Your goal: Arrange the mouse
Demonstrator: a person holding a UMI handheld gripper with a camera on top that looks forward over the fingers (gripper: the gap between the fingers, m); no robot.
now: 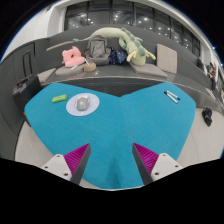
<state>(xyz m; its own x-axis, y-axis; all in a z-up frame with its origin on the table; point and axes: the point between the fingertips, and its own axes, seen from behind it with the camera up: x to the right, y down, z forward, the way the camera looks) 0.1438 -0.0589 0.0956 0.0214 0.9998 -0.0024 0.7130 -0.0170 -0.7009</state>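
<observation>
A grey mouse [82, 102] lies on a round light-blue mouse mat [81, 104] on the teal table [125, 125], far ahead of my fingers and to the left. My gripper [112, 156] is open and empty above the table's near edge. Its magenta pads [78, 155] stand wide apart with only bare table top between them.
A small green object [59, 98] lies left of the mat. A pen-like object [172, 95] lies at the far right of the table. Beyond the table stands a sofa with a pink plush toy [70, 56] and a green plush toy [118, 42].
</observation>
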